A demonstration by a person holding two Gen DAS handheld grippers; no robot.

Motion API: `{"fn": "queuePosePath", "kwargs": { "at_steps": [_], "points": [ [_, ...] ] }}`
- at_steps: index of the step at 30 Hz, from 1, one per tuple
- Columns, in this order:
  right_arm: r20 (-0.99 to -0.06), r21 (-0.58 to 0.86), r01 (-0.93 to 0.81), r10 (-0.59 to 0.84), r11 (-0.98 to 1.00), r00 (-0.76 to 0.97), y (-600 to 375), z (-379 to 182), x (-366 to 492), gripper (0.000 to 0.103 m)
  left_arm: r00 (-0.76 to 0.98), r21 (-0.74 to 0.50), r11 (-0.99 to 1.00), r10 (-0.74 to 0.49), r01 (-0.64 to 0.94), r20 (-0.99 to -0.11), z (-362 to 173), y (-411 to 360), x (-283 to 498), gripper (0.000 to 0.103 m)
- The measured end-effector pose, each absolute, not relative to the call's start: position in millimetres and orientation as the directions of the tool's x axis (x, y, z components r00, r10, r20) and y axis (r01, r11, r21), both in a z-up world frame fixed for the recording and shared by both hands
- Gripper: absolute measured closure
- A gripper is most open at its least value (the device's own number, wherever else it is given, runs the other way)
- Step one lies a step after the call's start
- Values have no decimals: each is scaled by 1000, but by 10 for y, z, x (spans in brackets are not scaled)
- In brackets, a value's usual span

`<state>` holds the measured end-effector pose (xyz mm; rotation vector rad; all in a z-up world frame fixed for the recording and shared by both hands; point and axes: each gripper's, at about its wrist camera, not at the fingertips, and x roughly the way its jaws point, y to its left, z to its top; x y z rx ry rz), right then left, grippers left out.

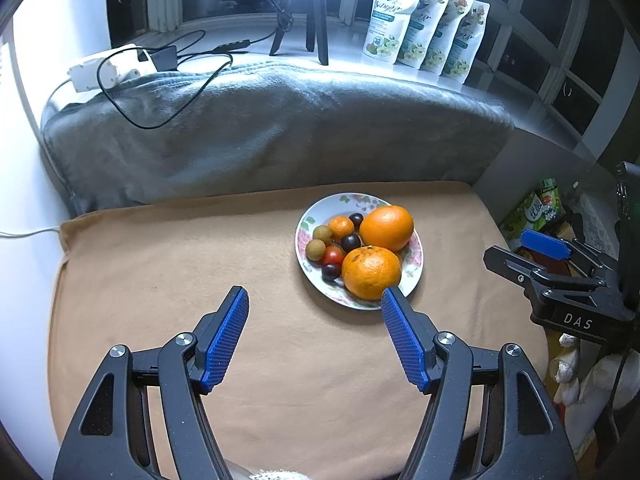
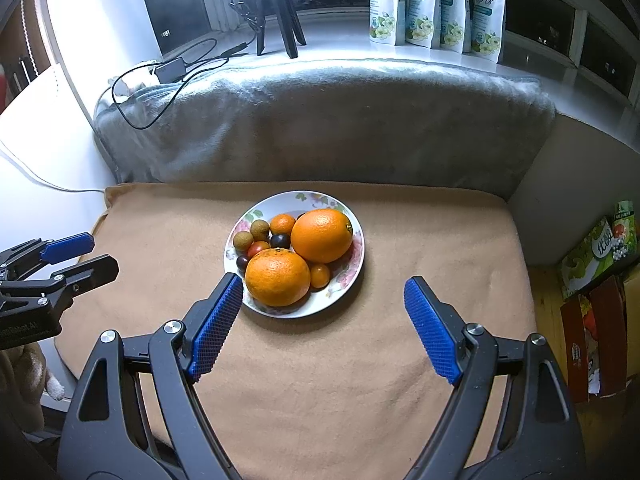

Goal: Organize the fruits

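Fruits [image 2: 298, 254] sit piled on flowery plate [image 2: 236, 258], on tan blanket [image 2: 400, 380]. Left gripper [image 1: 316, 300] wide apart, holds nothing. Right gripper [image 2: 324, 292] wide apart too, empty, near plate.

Bright glare floods the windowsill [image 1: 248, 46] (fisheye-bent, dark edges); foreground sharp, evenly lit.

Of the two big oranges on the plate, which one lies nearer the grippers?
The rougher, flatter orange at the plate's near edge. The smoother, rounder orange lies behind it, toward the grey blanket.
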<state>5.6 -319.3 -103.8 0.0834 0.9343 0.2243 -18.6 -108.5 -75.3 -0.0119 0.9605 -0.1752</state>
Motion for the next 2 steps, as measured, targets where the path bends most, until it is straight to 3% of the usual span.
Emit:
{"fn": "queuePosePath", "kwargs": {
  "at_steps": [2],
  "points": [
    [-789, 170, -150, 226, 974, 572, -3205, -1056, 61, 18, 562, -84, 987, -149, 140, -813, -755, -1077, -184, 34]
  ]
}}
